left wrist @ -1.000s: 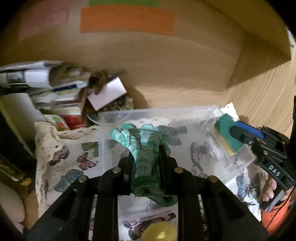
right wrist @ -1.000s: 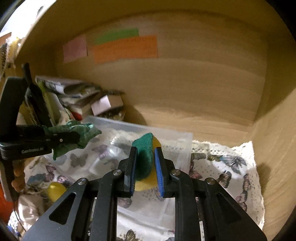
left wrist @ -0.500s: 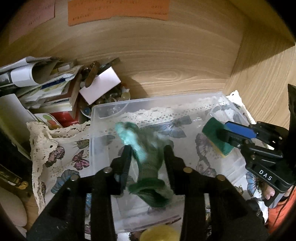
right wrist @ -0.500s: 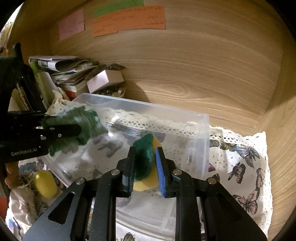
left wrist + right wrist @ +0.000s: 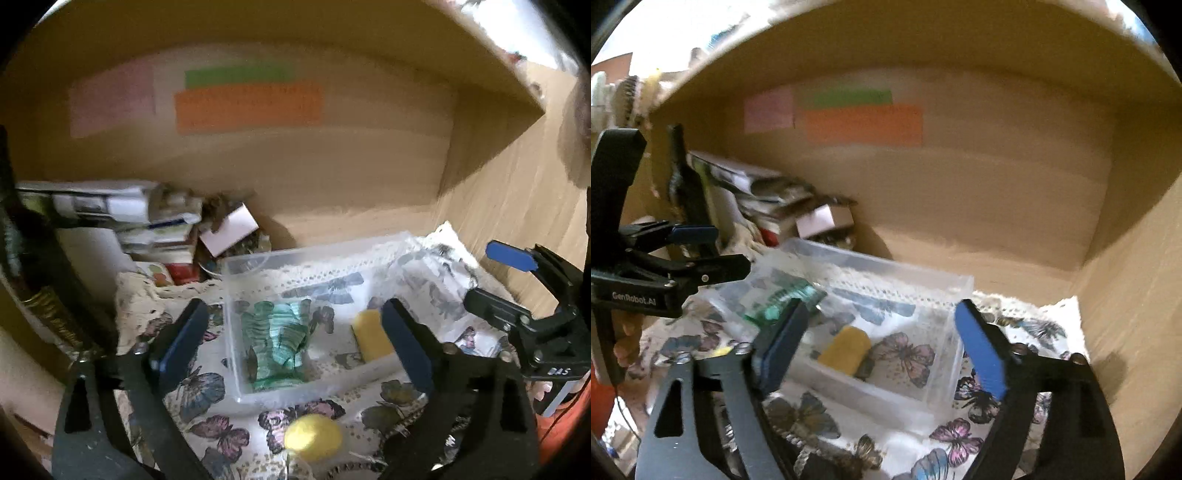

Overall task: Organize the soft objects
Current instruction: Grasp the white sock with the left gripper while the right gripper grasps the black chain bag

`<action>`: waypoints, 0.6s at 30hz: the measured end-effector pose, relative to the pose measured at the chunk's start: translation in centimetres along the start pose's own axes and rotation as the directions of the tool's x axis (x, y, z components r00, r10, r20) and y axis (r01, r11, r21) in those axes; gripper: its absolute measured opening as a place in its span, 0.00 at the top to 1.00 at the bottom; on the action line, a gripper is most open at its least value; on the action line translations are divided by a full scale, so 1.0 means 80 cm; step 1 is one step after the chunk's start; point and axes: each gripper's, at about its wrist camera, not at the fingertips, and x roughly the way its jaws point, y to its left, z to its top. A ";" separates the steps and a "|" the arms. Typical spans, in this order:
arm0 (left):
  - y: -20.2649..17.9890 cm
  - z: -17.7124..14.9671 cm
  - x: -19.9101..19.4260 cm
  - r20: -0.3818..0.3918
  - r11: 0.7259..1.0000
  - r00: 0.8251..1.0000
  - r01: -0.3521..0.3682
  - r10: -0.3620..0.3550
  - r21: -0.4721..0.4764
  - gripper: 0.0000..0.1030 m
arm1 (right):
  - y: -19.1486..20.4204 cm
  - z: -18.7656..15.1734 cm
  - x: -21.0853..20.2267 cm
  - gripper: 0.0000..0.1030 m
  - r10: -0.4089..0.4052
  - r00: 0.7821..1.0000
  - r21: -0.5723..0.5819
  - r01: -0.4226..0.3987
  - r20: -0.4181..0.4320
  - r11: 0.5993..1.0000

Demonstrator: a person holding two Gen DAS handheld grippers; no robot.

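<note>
A clear plastic bin (image 5: 236, 295) sits on a butterfly-print cloth inside a wooden alcove. A green knit glove (image 5: 275, 343) lies in its left part and a yellow sponge (image 5: 371, 338) in its right part. My left gripper (image 5: 291, 339) is open and empty, pulled back above the bin. My right gripper (image 5: 879, 345) is open and empty too, above the sponge (image 5: 846, 349); the glove (image 5: 783, 299) shows partly behind its left finger. A yellow ball (image 5: 313, 437) lies on the cloth in front of the bin.
A pile of books, papers and a small white box (image 5: 229, 229) stands at the back left. Wooden walls close the back and right (image 5: 1126, 258). Coloured notes (image 5: 247, 105) hang on the back wall. The lace-edged cloth (image 5: 1027, 332) covers the shelf floor.
Both grippers opened and dropped their loads into the bin: the glove from the left, the sponge from the right. Both then pulled back and up from the bin.
</note>
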 end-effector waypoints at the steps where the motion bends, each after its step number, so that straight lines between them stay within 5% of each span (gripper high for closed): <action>1: -0.001 -0.001 -0.008 0.012 1.000 1.000 -0.002 0.002 0.000 0.03 | 0.003 -0.001 -0.010 0.19 0.005 1.000 -0.003 -0.004 0.015 1.000; 9: -0.007 -0.037 -0.060 0.054 1.000 0.998 0.023 -0.021 -0.022 0.01 | 0.025 -0.030 -0.057 0.14 0.014 0.998 -0.012 -0.014 0.055 1.000; 18: -0.017 -0.096 -0.070 -0.005 1.000 1.000 0.004 -0.004 -0.016 0.00 | 0.041 -0.088 -0.057 0.14 0.077 0.997 0.040 -0.076 -0.026 0.996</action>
